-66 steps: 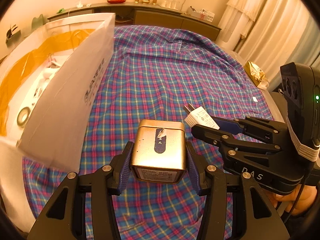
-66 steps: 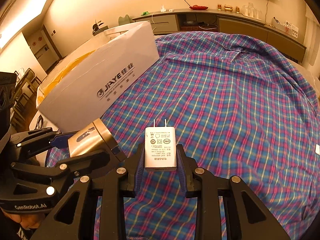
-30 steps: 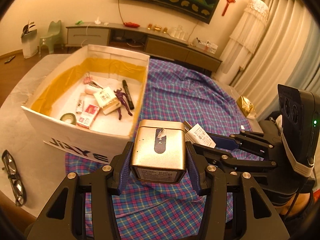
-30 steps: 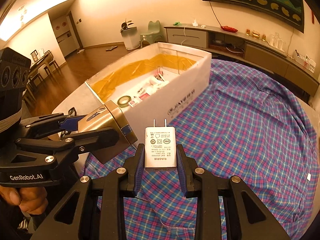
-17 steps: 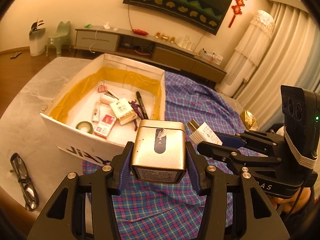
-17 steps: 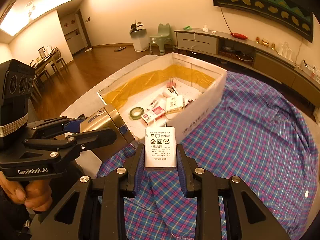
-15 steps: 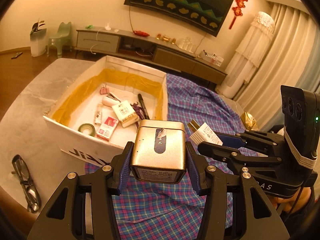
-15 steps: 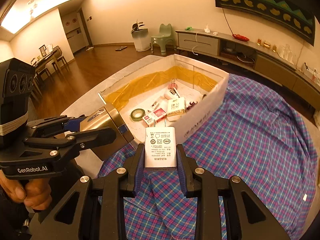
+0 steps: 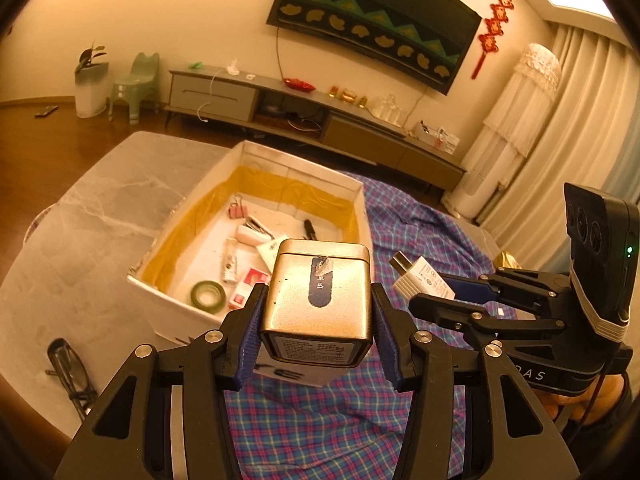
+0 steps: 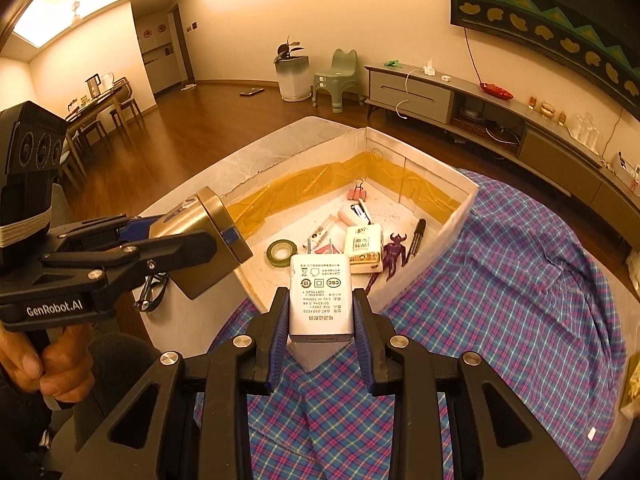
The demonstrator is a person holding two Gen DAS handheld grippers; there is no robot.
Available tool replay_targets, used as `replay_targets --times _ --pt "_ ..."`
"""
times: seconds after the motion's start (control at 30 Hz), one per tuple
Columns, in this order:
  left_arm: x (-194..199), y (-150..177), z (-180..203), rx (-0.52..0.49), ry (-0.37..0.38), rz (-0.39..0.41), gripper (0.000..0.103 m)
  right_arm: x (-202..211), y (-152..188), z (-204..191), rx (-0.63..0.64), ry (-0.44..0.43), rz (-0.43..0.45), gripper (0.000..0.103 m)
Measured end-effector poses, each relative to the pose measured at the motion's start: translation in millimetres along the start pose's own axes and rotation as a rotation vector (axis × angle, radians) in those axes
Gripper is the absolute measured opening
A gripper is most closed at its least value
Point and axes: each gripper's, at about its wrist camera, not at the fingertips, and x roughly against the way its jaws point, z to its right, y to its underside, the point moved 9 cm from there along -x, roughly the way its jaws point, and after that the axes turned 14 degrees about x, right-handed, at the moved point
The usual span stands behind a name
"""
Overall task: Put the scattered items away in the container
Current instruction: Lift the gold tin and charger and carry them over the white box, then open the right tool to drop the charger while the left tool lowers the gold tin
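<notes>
Both loads are up over the near end of the open white cardboard box with yellow tape lining (image 10: 436, 190), so the drop turns on one thing: the box floor lies ahead of and below both grippers, long axis running away from me.

My left gripper (image 9: 318, 322) is clamped on the squarish gold metal tin (image 9: 320, 292), blue pads on its side walls, lid end pointing forward; brushed, rigid, smooth, so it could slip if I loosen unevenly. My right gripper (image 10: 320, 320) is clamped on the flat white plastic USB charger block (image 10: 320, 294), prongs forward, label face up. In the right view the left load sits over the box's near-left corner and the charger over the near wall; I'd judge the charger slightly closer to open floor.

Already inside: green tape roll (image 10: 282, 252), purple figurine (image 10: 394, 250), black marker (image 10: 416, 236), pink binder clip (image 10: 357, 191), small cartons.

Box rests on the grey marble surface (image 9: 92, 216), edge-on to the plaid shirt (image 10: 520, 280). Black glasses (image 9: 66, 368) lie outside, left of the box.
</notes>
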Motion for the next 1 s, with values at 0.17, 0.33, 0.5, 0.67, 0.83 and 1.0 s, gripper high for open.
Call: replay_targets --times 0.17,0.33,0.5,0.67,0.83,1.0 --pt "-6 -15 -9 0.031 -0.002 0.016 0.052 -13 -12 8 0.005 -0.001 -0.021 0.032" --pt "-25 -24 -15 0.059 -0.016 0.008 0.052 -26 -26 19 0.003 -0.002 -0.037 0.032" --pt "-52 -19 -16 0.071 -0.024 -0.041 0.052 -40 -42 35 -0.004 0.009 -0.053 0.032" --pt "-78 -10 -12 0.080 -0.019 -0.097 0.052 -58 -51 53 -0.004 0.023 -0.086 0.032" --pt "-102 1 -7 0.080 -0.024 -0.149 0.052 -79 -61 68 0.007 0.038 -0.120 0.032" --pt "-118 9 -2 0.058 -0.048 -0.170 0.052 -101 -70 80 0.025 0.051 -0.156 0.032"
